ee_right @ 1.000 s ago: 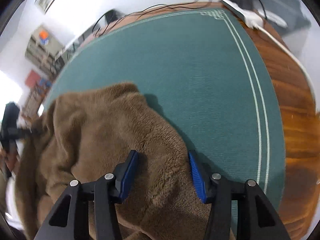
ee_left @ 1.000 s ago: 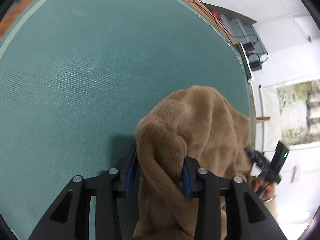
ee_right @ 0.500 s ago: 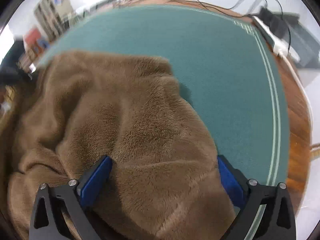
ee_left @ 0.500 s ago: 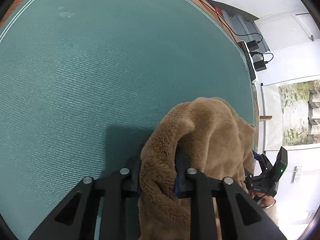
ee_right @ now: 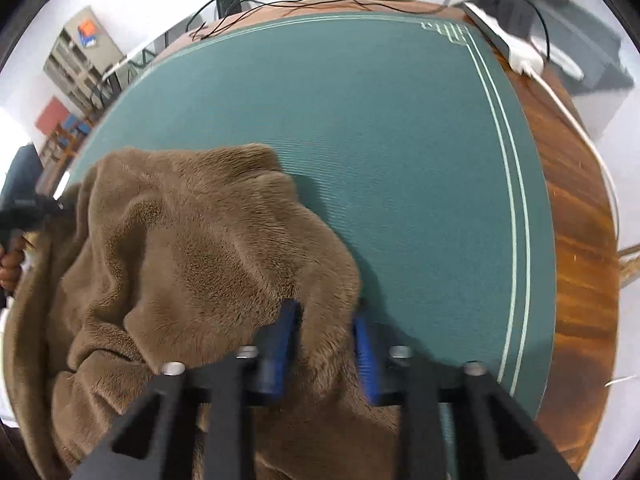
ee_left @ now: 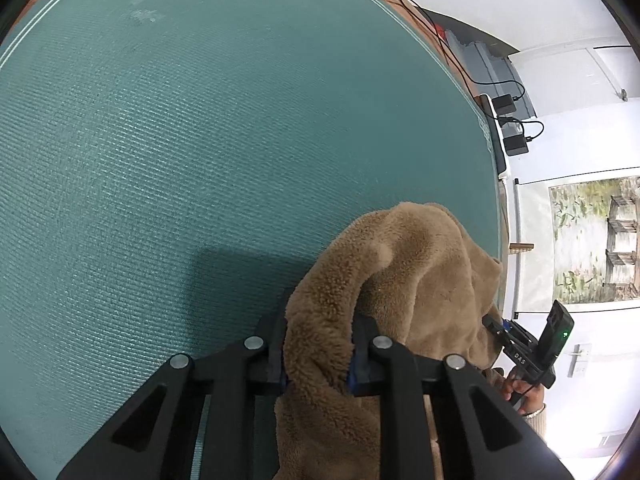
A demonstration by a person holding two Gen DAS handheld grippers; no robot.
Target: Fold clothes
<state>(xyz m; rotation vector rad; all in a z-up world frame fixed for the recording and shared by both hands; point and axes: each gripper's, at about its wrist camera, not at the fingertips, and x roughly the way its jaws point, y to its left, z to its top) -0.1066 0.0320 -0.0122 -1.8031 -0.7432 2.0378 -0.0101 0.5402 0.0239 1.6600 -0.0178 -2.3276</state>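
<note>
I have the brown fleece garment (ee_right: 192, 248) bunched at the near edge of the table (ee_right: 580, 240), on the green mat (ee_left: 200, 140). My left tool (ee_left: 318, 354) pinches a thick roll of its left side; my right tool (ee_right: 326, 344) pinches a fold at its right edge. It looks soft, plush and bulky, likely limp and light. I judge it will sag between grips, so edges or corners are the best holds.
</note>
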